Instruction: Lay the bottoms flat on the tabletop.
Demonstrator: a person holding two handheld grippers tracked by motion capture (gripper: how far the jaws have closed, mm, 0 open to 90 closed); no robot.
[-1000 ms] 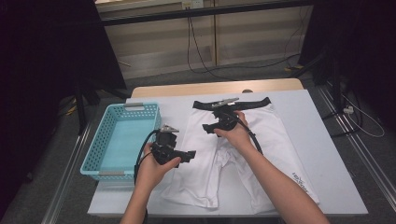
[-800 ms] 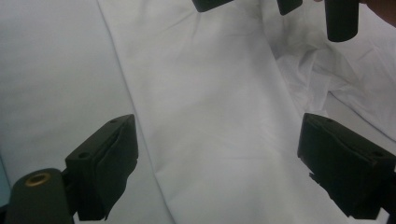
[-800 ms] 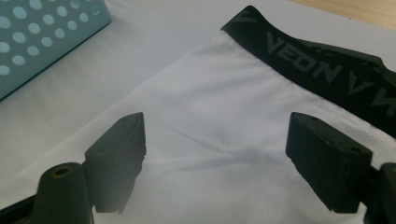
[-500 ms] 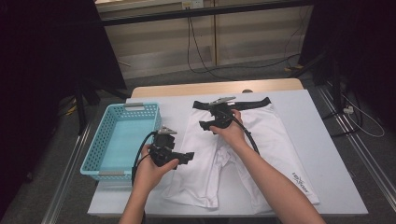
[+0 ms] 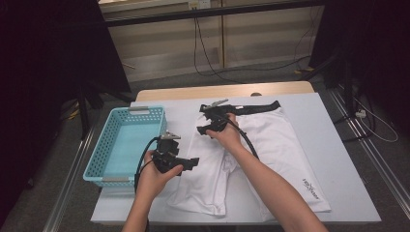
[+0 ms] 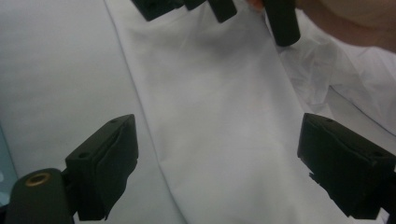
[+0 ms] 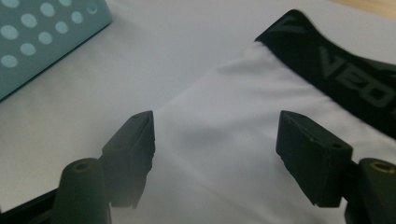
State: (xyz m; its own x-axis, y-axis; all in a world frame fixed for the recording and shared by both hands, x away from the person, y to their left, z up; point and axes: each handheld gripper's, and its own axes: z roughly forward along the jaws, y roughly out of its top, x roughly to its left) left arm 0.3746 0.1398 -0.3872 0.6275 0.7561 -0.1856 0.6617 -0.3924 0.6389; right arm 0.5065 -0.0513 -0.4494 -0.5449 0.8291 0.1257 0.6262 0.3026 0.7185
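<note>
1. The white shorts [image 5: 270,159] lie flat on the table [image 5: 338,125], just right of the blue basket [image 5: 123,145], their black waistband [image 5: 256,107] at the end away from the person and a crumpled fold near the middle

2. The right gripper [image 5: 211,122] hangs over the shorts' corner nearest the basket, just below the waistband. Its jaws stand apart and have just been closing a little, with cloth under the gap but not pinched. If they shut this high, they may catch only air or one thin layer, which would slip free on lifting

3. The left gripper [image 5: 180,163] hovers at the shorts' basket-side edge, nearer the person, jaws wide apart, gripping nothing. If it bites beside the edge, it pinches bare table and the cloth stays put

4. Should only one gripper take hold, I judge the shorts would drag askew and bunch further at the fold

5. The right gripper's cable [image 5: 246,140] trails over the shorts and could snag them
</note>
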